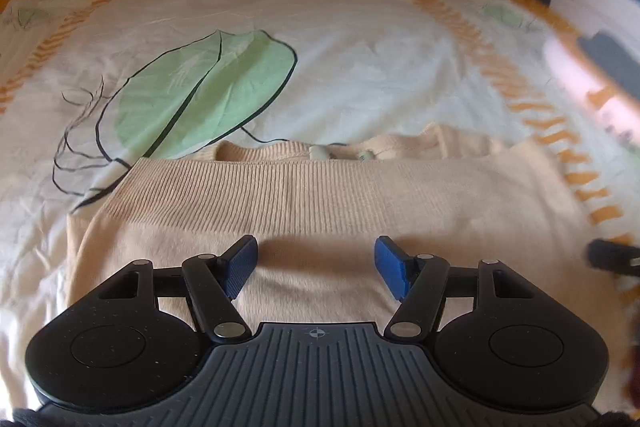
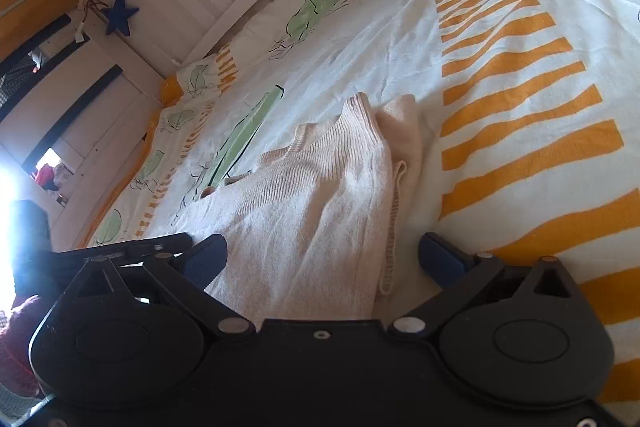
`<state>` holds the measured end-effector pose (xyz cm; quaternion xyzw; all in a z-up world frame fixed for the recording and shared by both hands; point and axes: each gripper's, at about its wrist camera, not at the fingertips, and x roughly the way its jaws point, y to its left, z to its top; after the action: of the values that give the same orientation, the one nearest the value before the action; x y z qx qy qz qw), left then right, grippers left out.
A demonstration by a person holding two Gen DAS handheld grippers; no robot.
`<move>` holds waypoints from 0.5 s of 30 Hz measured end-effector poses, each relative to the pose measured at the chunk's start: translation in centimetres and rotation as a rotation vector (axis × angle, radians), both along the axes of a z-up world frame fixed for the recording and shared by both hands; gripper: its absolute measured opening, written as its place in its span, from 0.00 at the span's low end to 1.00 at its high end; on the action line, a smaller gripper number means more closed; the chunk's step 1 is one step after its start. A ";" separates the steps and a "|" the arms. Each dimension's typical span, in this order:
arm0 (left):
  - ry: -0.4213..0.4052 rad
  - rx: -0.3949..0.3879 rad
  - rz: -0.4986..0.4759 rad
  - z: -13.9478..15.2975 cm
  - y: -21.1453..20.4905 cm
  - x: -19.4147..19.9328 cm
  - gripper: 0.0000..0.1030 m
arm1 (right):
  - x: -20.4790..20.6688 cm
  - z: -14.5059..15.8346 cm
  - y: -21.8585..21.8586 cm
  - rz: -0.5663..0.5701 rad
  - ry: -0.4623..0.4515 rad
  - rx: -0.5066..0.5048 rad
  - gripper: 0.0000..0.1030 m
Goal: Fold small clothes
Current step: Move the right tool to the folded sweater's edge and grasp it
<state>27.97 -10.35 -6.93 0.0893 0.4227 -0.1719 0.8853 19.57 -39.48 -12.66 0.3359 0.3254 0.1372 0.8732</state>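
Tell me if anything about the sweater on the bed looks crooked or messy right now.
Mostly tidy. The beige sweater lies folded on the leaf-print bedspread, but in the right wrist view a sleeve pokes out past the folded edge on one side, bunched rather than tucked flush. Both grippers, left and right, are open above it.

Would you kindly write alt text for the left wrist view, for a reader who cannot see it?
A cream knitted sweater lies partly folded on a bedsheet printed with green leaves and orange stripes. The left claw is open over the sweater's near part, holding nothing.
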 end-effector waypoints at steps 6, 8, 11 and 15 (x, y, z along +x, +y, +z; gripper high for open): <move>0.009 0.083 -0.006 -1.6 -1.5 1.1 0.73 | -0.1 -0.1 -0.5 -0.008 0.004 0.007 1.00; 0.040 0.067 0.005 -1.4 -1.2 1.5 0.74 | 0.0 -0.1 -0.5 -0.009 0.001 0.003 1.00; 0.040 0.071 -0.006 -0.8 -1.2 1.1 0.73 | 0.0 -0.2 -0.4 -0.009 -0.002 0.002 1.00; 0.020 0.063 -0.030 0.2 -0.5 -1.3 0.72 | -0.1 -0.3 -0.5 -0.010 -0.008 0.009 1.00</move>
<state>26.71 -10.83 -6.78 0.1217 0.4354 -0.1729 0.8750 19.46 -40.00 -12.93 0.3410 0.3197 0.1356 0.8736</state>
